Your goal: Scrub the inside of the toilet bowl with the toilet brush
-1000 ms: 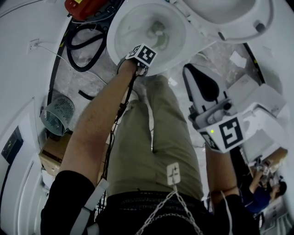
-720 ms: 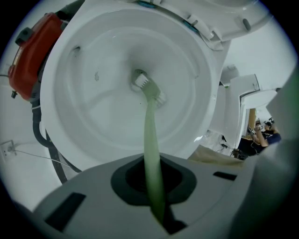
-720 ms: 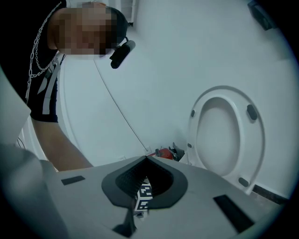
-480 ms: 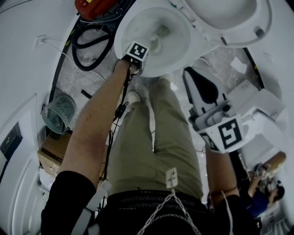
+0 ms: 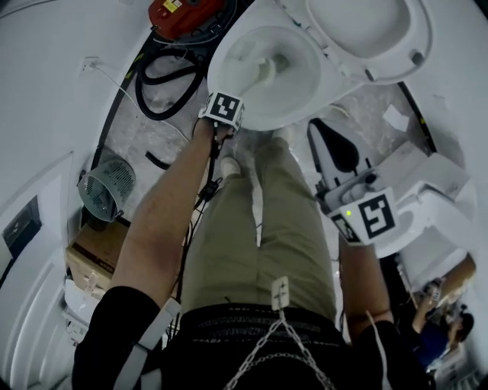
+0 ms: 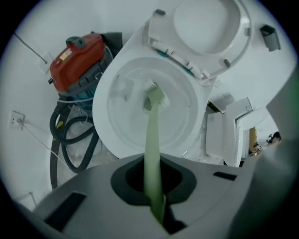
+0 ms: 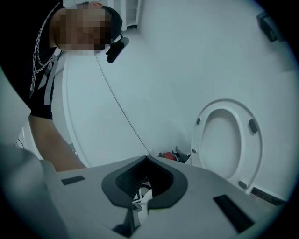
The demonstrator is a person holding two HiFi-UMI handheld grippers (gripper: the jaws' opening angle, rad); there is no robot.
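Far left of the head view there's a mesh waste basket (image 5: 99, 190) on the floor with a cardboard box (image 5: 95, 251) just below it. Further in, a red vacuum cleaner (image 5: 183, 15) sits against the wall, its black hose (image 5: 164, 84) looped on the floor right beside the toilet.

The left gripper (image 5: 225, 110) is stretched out over the near rim of the toilet bowl (image 5: 301, 99). In the left gripper view its jaws are clamped tight on the pale green handle of the toilet brush (image 6: 152, 140). The handle runs straight out from the jaws, and the bristle end is down inside the bowl, close to the middle. I can't tell if the bristles are actually pressing on the porcelain. The toilet seat (image 5: 366, 30) is flipped up behind the bowl.

To the right, the right gripper (image 5: 335, 152) is held up near the person's hip, well apart from the toilet. In the right gripper view its jaws are closed tip to tip with nothing held. It's aimed at the white wall, with the raised seat on its right side and a bit of the red vacuum low down in the middle.

At the lower right edge of the head view there's another person (image 5: 442, 327) in blue.
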